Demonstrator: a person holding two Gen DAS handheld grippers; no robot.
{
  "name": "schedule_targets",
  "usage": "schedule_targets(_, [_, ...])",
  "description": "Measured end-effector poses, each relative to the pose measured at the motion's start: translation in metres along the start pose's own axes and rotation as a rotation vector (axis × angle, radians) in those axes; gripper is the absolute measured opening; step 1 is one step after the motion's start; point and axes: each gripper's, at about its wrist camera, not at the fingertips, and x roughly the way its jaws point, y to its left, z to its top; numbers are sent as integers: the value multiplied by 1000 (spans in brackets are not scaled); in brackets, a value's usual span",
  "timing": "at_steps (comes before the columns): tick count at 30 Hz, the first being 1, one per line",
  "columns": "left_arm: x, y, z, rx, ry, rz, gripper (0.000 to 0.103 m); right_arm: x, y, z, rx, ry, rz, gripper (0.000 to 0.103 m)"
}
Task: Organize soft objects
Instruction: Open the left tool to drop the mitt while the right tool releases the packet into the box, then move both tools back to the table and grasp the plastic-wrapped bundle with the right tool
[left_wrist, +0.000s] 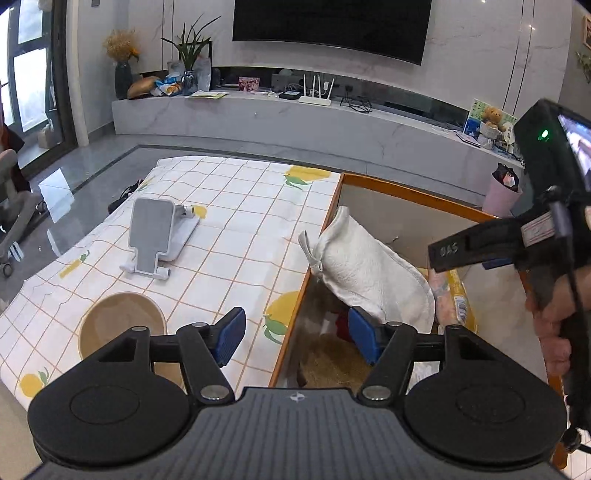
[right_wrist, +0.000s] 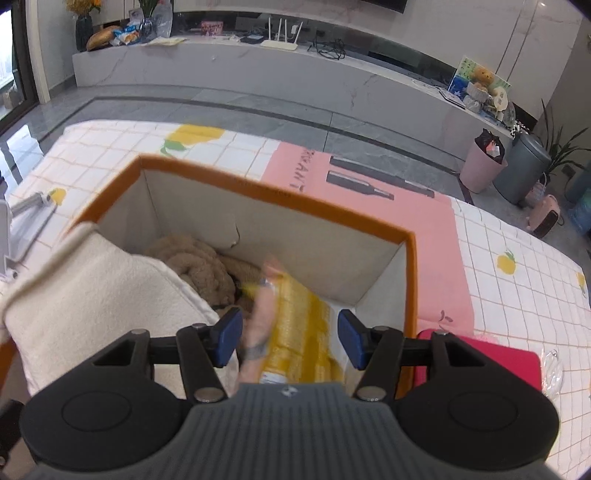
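Observation:
An orange-rimmed fabric box (left_wrist: 410, 192) (right_wrist: 280, 192) stands on the checked tablecloth. A white fluffy pouch (left_wrist: 365, 266) (right_wrist: 92, 291) leans over its left wall. A yellow and pink soft pack (right_wrist: 295, 328) (left_wrist: 456, 295) lies inside, blurred, between the open fingers of my right gripper (right_wrist: 290, 338); no pad touches it. A tan plush (right_wrist: 199, 266) lies deeper in the box. My left gripper (left_wrist: 295, 334) is open and empty over the box's left wall. The right gripper's body (left_wrist: 517, 229) shows at the right of the left wrist view.
A white and grey phone stand (left_wrist: 155, 236) and a tan bowl (left_wrist: 118, 325) sit on the cloth left of the box. A pink mat (right_wrist: 369, 192) lies behind the box and a red flat object (right_wrist: 480, 365) to its right.

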Motion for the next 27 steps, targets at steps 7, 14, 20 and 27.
schedule_targets(7, [-2,5,-1,-15,-4,-11,75,-15,-2,2,16,-12,20,57])
schedule_targets(14, [-11,4,-4,34,-4,16,75,-40,-3,-1,28,-36,41,62])
schedule_targets(20, [-32,-9,0,51,-42,-41,75,-69,-16,-13,36,-69,53,62])
schedule_targets(27, [-49,-41,-3,102,-67,-100,75,-107,-64,-39,66,-104,50,63])
